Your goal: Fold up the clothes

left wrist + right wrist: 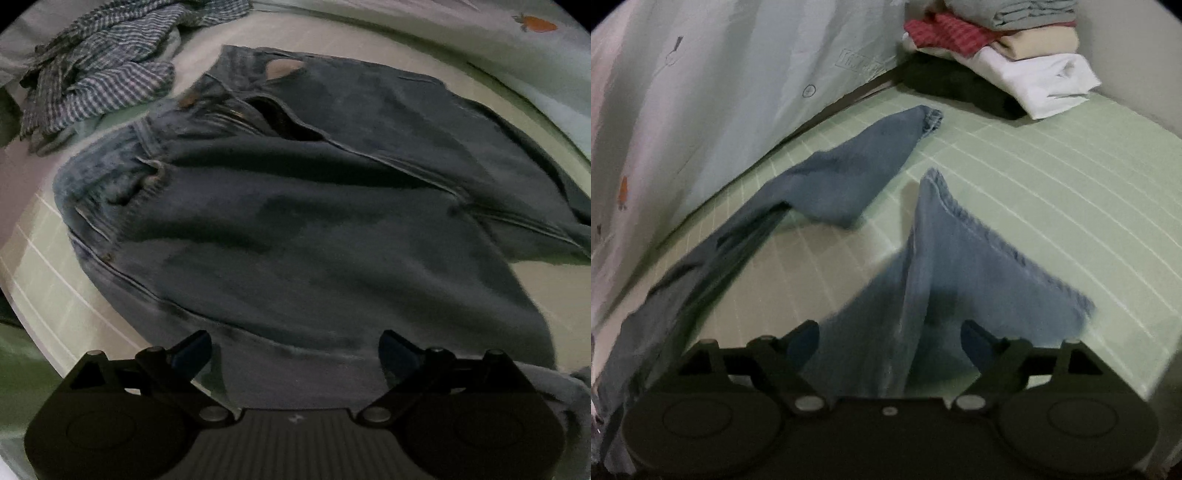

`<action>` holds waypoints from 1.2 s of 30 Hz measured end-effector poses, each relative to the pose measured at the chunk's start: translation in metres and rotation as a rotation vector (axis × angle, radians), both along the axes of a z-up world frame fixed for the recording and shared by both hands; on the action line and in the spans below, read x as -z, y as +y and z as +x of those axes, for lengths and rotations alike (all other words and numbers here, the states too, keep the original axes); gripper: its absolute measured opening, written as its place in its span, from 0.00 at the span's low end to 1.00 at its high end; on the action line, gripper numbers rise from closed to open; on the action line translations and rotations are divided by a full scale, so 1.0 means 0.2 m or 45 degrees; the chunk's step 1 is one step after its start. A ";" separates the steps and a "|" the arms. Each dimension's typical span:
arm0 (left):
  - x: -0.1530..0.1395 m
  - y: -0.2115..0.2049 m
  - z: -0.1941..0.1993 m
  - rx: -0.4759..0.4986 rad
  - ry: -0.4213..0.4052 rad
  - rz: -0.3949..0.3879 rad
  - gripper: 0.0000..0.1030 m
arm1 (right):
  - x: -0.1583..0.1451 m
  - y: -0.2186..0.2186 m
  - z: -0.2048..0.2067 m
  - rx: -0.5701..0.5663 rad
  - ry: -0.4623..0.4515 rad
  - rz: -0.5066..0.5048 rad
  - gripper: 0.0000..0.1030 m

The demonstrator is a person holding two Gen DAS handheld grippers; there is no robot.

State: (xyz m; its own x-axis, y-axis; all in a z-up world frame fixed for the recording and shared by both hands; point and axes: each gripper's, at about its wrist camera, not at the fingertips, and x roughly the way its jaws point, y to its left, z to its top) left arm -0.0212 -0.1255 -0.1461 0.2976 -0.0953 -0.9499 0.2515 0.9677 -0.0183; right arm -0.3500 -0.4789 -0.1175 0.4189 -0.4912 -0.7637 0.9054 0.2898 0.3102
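A pair of blue jeans (295, 206) lies spread across a pale green mat (48, 280) crossed by thin white grid lines, waistband toward the upper left of the left wrist view, fly open and a brown patch showing at the band. In the right wrist view the two trouser legs run apart over the same mat (1052, 192): the far leg (849, 177) stretches flat toward the draped cloth, its hem crumpled at the tip, while the near leg (945, 258) rises in a creased ridge, its frayed hem edge slanting down to the right. The left gripper (294, 349) hovers low over the denim near the seat, its fingers spread wide with cloth showing between them and nothing pinched. The right gripper (889, 338) is likewise parted, its fingers on either side of the near leg's fabric without closing on it. Beyond the waistband, a rumpled blue-and-white checked shirt (107, 70) lies in a heap at the mat's edge. A pale printed sheet (720, 85) bearing small carrot motifs hangs along the mat's far side. In the corner stands a stack of folded clothes (997, 55), grey, red-checked, cream and white over a dark piece.
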 end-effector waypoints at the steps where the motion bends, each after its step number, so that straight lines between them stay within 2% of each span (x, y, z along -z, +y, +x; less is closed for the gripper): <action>1: 0.00 -0.02 -0.02 0.003 -0.004 -0.001 0.94 | 0.02 -0.05 0.01 -0.008 -0.002 0.003 0.82; 3: -0.01 -0.05 -0.07 0.013 -0.020 0.004 0.94 | 0.05 -0.14 0.05 -0.035 0.023 0.003 0.80; 4: -0.02 -0.06 -0.09 0.011 -0.025 0.007 0.94 | 0.07 -0.17 0.08 -0.057 0.038 0.007 0.76; 6: -0.02 -0.08 -0.14 -0.002 -0.030 0.007 0.94 | 0.12 -0.24 0.13 -0.094 0.087 0.023 0.64; 7: -0.03 -0.08 -0.16 -0.014 -0.028 0.002 0.94 | 0.13 -0.26 0.15 -0.103 0.116 0.041 0.55; 9: -0.03 -0.07 -0.18 -0.033 -0.026 -0.007 0.94 | 0.15 -0.29 0.16 -0.089 0.131 0.046 0.47; 10: -0.03 -0.06 -0.18 -0.038 -0.027 -0.008 0.94 | 0.15 -0.29 0.16 -0.094 0.125 0.033 0.36; 11: -0.04 -0.06 -0.19 -0.042 -0.029 -0.008 0.94 | 0.14 -0.29 0.16 -0.106 0.118 0.021 0.21; 13: -0.04 -0.05 -0.20 -0.048 -0.029 -0.007 0.94 | 0.12 -0.29 0.15 -0.126 0.104 -0.005 0.09; 14: -0.04 -0.05 -0.21 -0.050 -0.025 -0.007 0.94 | 0.10 -0.29 0.14 -0.127 0.093 -0.025 0.07; 19: -0.05 -0.08 -0.21 -0.020 -0.032 -0.005 0.94 | -0.13 -0.27 0.06 -0.079 -0.014 -0.204 0.04; 25: -0.07 -0.15 -0.19 0.040 -0.050 -0.001 0.94 | -0.59 -0.22 -0.16 0.002 -0.225 -0.507 0.04; 27: -0.06 -0.17 -0.19 0.057 -0.051 -0.001 0.94 | -0.68 -0.18 -0.26 0.031 -0.278 -0.588 0.04; 29: -0.05 -0.19 -0.20 0.077 -0.048 0.000 0.94 | -0.69 -0.16 -0.34 0.053 -0.263 -0.613 0.04; 32: -0.02 -0.22 -0.21 0.109 -0.033 0.008 0.94 | -0.50 -0.16 -0.42 0.109 -0.105 -0.508 0.04; 36: 0.02 -0.24 -0.24 0.135 -0.008 0.024 0.94 | -0.09 -0.20 -0.54 0.202 0.096 -0.178 0.04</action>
